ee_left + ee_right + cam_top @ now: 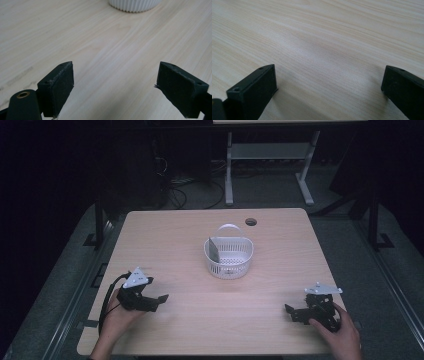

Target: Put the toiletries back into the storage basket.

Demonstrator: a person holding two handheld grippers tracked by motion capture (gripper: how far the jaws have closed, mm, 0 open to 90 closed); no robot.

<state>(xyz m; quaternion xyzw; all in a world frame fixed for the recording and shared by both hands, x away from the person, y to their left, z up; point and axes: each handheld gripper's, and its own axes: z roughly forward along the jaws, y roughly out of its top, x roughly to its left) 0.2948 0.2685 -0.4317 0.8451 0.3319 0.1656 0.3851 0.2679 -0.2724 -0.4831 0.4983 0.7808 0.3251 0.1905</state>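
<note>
Inside white basket (229, 255) grey item (perhaps card) half hidden; left gripper (115, 87), right gripper (328, 87) gape empty.

Basket (134, 5) cut off by top edge in left gripper view — grey item (214, 249) inside basket too small to identify.

Dim room, dark surround, table (200, 330) evenly lit from above, soft shadows, near black jaws slightly blurred
</note>
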